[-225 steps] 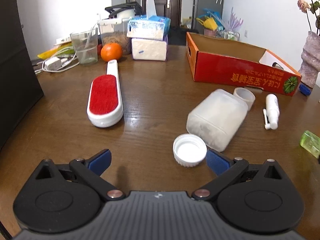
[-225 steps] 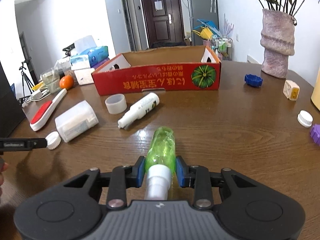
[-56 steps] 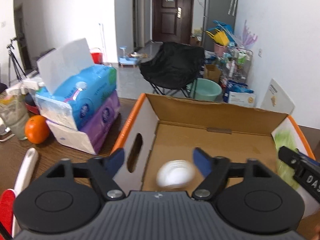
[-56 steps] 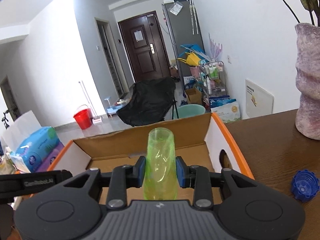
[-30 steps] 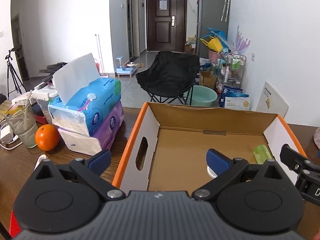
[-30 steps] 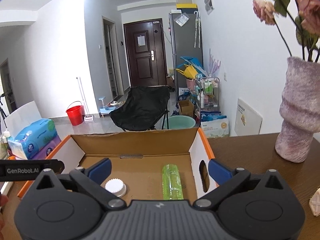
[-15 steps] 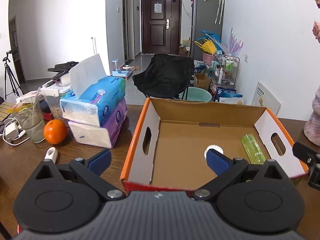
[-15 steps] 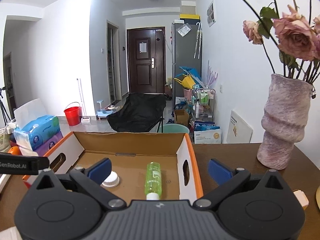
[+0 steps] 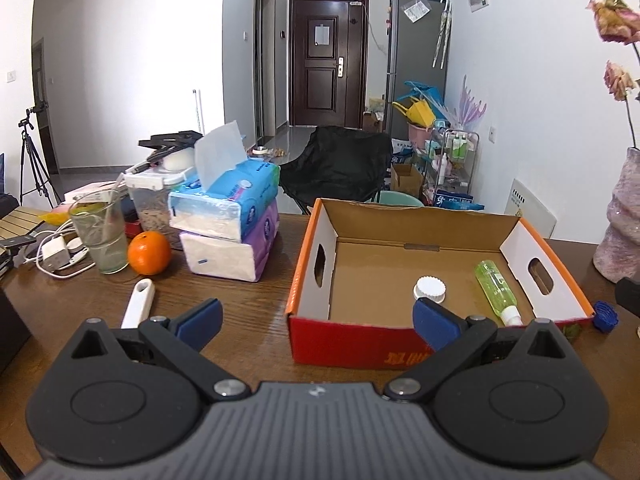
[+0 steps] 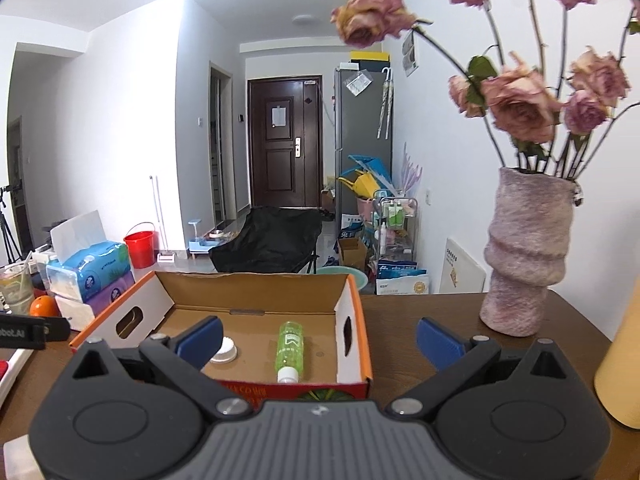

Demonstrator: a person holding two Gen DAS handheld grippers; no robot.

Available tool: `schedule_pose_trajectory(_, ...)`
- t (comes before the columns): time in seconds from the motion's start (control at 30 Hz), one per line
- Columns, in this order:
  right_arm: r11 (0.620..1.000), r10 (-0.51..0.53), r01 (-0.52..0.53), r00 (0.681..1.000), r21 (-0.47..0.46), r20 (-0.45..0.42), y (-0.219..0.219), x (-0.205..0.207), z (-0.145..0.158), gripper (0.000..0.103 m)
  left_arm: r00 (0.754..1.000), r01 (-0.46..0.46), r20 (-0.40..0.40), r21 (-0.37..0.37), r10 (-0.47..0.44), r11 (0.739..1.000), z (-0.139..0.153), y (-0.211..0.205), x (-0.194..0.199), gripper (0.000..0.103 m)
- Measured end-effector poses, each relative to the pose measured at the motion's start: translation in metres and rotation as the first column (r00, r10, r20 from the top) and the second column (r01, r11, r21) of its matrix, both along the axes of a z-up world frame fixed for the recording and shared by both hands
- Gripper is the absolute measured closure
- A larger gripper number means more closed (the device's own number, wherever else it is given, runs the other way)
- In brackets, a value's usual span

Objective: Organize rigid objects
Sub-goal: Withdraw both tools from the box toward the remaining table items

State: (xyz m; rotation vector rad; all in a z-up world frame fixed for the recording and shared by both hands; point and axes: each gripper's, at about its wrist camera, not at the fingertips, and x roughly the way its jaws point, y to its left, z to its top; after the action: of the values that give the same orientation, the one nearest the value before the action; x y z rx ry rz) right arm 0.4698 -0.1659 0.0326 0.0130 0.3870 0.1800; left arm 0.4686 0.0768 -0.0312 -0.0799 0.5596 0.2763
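Note:
An orange and red cardboard box (image 9: 308, 280) stands open on the brown table. Inside lie a white lid (image 9: 429, 289) and a green bottle (image 9: 495, 287) with a white cap. The box (image 10: 354, 332), the lid (image 10: 225, 354) and the bottle (image 10: 290, 350) also show in the right wrist view. My left gripper (image 9: 316, 318) is open and empty, held above the table in front of the box. My right gripper (image 10: 318, 336) is open and empty, held in front of the box's right end.
Stacked tissue packs (image 9: 230, 220), an orange (image 9: 149, 253), a glass (image 9: 100, 236) and a white brush handle (image 9: 138, 306) are left of the box. A blue cap (image 9: 605, 312) lies right of it. A pink vase (image 10: 524, 252) and a yellow object (image 10: 620, 364) stand at the right.
Both grippers have pulled back from the box, which now looks smaller. The lid and the green bottle stay lying inside it.

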Motion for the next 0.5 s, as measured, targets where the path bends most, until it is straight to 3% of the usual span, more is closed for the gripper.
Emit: schedule_pose_trajectory(0.5,0.999,-0.036,0.036,0.999,0.005,0.007,-0.025,-0.074,0.008,0.000,1.000,0.014,0.020,0.003,-0.014,1.000,0.011,-0.006,-0.069,0.000)
